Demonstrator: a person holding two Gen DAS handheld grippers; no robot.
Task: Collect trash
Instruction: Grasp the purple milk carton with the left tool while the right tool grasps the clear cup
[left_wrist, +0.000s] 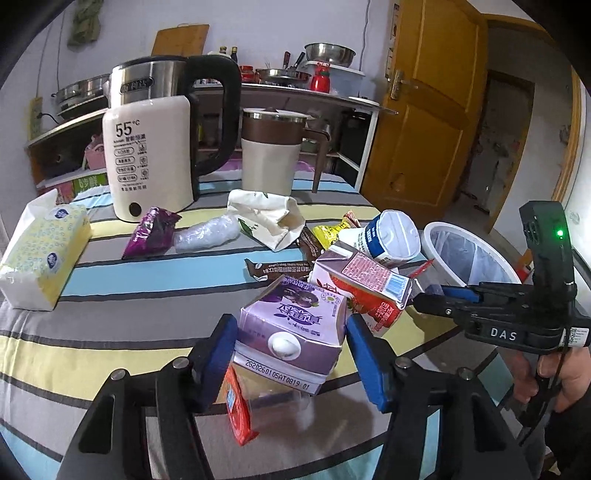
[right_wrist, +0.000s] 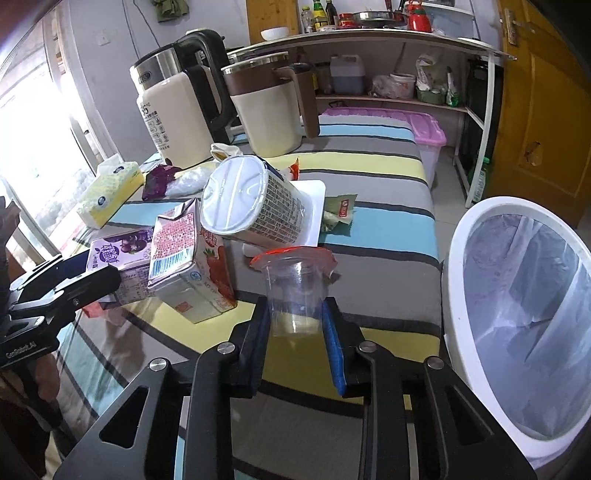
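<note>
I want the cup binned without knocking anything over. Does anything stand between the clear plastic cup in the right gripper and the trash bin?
Nothing visible does. The right hand-held gripper holds the clear plastic cup, and the white bin stands open just to its right, off the table edge.

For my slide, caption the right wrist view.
Right gripper jaws clamp a clear plastic cup beside the white lined trash bin.

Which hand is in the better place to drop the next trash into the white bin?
Right. The right tongs already clamp the clear plastic cup, and the white bin stands just beside them. The left tongs only straddle the purple carton, with a gap on one side, farther from the bin.
</note>
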